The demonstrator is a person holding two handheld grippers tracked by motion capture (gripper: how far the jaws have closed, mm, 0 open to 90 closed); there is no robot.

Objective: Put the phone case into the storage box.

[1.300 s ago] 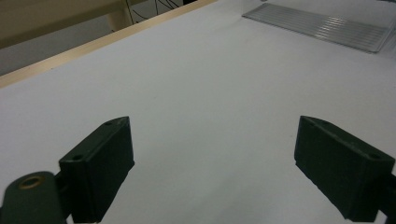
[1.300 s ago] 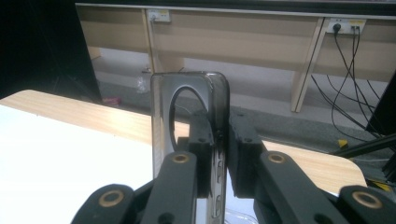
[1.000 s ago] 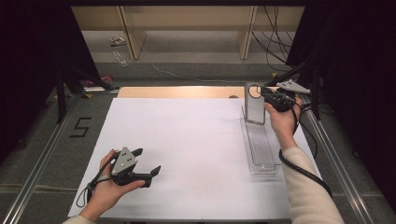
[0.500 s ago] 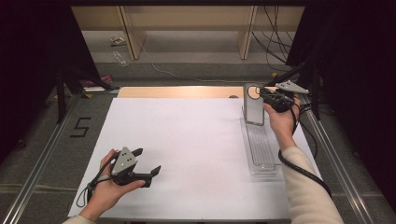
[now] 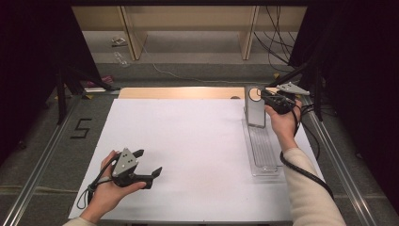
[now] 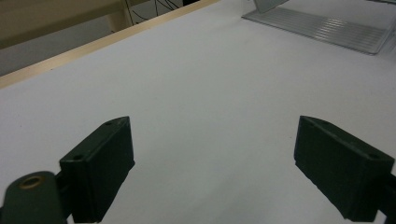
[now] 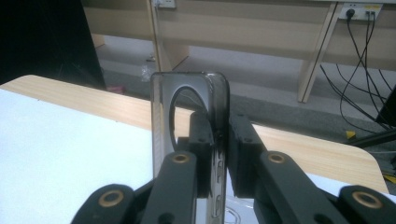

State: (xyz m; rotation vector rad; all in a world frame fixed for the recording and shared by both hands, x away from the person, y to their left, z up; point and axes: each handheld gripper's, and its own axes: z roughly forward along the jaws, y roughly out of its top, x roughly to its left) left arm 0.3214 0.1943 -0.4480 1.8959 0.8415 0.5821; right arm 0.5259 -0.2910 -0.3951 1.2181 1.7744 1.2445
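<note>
Presently, at the far right of the white table top (image 5: 188, 141), a clear plastic holder (image 5: 261, 150) is seen lying lengthwise, its ribbed flat part stretched toward the person and its end plate (image 5: 254, 112) standing upright at the far end. A round hole is cut through that plate near its top.

The right gripper (image 5: 264, 98) is held at that upright plate. In the right gripper view its two black jaws are closed on the plate's (image 7: 215, 116) edge from either side, the plastic pinched between them; the plate rises above the jaws with the hole showing just over them. Beyond it a strip of bare wood (image 7: 93, 105) at the table's far edge is seen.

The left gripper (image 5: 147, 162) is held low over the near left part of the white surface, well apart from the holder. Its jaws are spread wide, with nothing between them; in the left gripper view bare white surface is seen between the two pads (image 6: 100, 163), and the holder's ribbed part (image 6: 322, 28) appears far off at the top right.
</note>
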